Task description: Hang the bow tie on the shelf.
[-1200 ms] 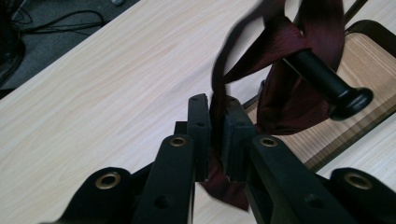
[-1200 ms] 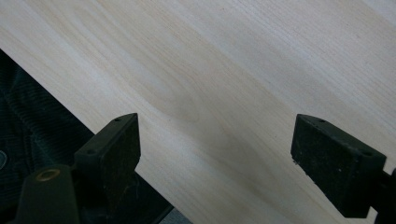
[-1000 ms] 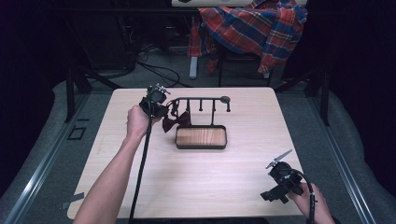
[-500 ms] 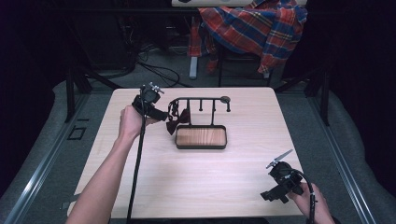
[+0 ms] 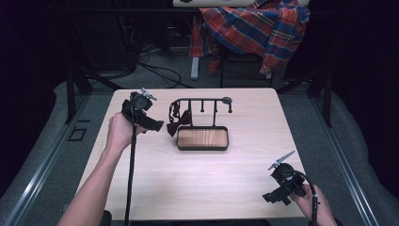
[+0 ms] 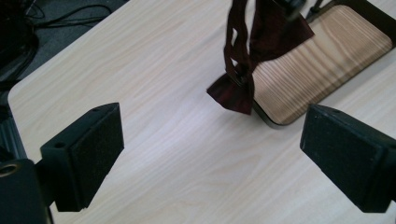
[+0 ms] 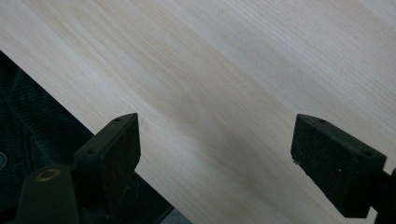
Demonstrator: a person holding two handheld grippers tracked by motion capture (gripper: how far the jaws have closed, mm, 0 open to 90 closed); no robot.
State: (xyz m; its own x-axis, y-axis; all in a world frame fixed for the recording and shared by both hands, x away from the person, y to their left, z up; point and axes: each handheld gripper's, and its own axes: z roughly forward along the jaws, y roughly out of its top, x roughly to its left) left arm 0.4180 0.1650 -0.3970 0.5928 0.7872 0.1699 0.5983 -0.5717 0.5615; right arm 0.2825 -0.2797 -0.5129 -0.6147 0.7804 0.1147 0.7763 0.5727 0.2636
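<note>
A dark red fabric bow tie (image 5: 179,123) hangs from a black metal rack (image 5: 203,100) over its wooden-floored tray (image 5: 203,138). Just beside it, the left gripper (image 5: 155,125) has just been opening, its jaws wide and empty. The right gripper (image 5: 273,197) rests wide open and empty near the pale wooden table's (image 5: 202,179) front edge.

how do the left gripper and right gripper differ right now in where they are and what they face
The left gripper is held up at the far left of the light wooden table, beside the black rack; the right gripper sits low at the near right corner. The left gripper faces the dark red bow tie hanging from the rack; the right gripper faces bare tabletop. Both have open jaws with nothing between them.
</note>
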